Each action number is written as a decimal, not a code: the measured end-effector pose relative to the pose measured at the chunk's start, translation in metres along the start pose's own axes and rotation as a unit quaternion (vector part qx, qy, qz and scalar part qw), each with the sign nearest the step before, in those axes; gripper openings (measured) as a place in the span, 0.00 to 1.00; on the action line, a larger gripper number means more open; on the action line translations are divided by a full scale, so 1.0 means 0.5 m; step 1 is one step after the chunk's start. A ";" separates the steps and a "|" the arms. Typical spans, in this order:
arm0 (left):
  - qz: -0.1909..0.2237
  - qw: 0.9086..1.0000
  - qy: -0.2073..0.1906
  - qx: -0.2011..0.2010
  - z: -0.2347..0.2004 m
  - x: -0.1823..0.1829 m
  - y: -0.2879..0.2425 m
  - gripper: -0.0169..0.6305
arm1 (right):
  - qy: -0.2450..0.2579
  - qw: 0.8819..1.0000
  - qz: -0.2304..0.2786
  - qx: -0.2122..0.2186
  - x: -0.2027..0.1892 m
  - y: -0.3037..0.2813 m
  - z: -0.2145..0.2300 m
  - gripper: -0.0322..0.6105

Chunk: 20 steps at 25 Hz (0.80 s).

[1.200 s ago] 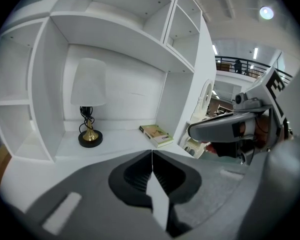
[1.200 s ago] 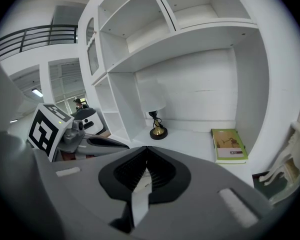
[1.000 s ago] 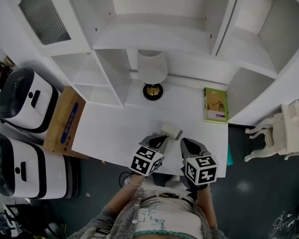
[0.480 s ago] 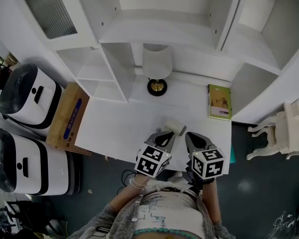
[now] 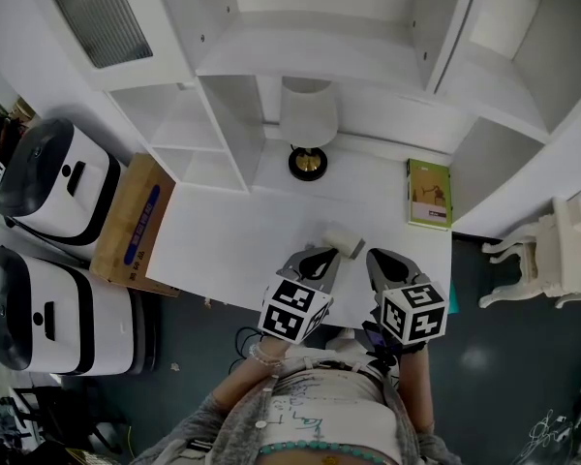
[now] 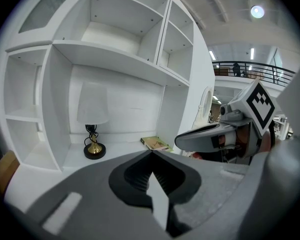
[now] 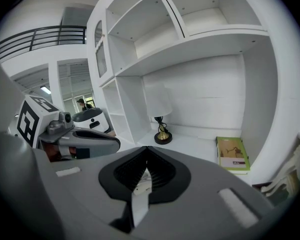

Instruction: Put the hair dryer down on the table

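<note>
Left gripper: my grey left gripper sits at the near table edge with its jaws brought together at the tips and nothing gripped. Only a sliver of white shows behind them. It looks to have eased back towards me a touch over the last second.
Right gripper: the grey right gripper is alongside it, likewise closed and empty.
Hair dryer: the small cream-coloured hair dryer lies on the table just ahead of the two tips, nearer the left one. I cannot tell whether that tip touches it. Against the lamp and book it has kept its place for the past second.
Table: the flat white table bears the dryer, so I judge the putting-down done and only the retreat left.
Lamp and book: a white-shaded lamp on a gold-and-black base and a thin green book stand well beyond.
Shelving: a white open shelving unit is at the back.
</note>
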<state>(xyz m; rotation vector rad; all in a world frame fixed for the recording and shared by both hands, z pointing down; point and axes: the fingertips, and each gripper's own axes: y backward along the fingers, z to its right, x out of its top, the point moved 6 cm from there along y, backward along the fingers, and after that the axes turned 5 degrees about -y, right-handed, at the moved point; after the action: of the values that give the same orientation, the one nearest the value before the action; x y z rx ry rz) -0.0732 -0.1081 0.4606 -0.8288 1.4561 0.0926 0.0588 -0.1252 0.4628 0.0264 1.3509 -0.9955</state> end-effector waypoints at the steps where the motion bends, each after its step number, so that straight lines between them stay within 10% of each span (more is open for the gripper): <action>1: 0.002 1.000 0.001 0.001 -0.001 0.004 0.001 0.03 | 0.001 1.000 0.000 0.000 0.002 0.001 0.001 0.09; 20: 0.044 0.999 -0.005 0.014 0.034 0.069 -0.004 0.03 | 0.005 1.000 0.016 0.016 0.027 0.030 0.031 0.09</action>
<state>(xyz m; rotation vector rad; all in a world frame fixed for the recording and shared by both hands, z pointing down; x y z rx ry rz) -0.0526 -0.1148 0.4287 -0.7411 1.4812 0.1427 0.0788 -0.1321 0.4488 0.0759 1.3395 -0.9906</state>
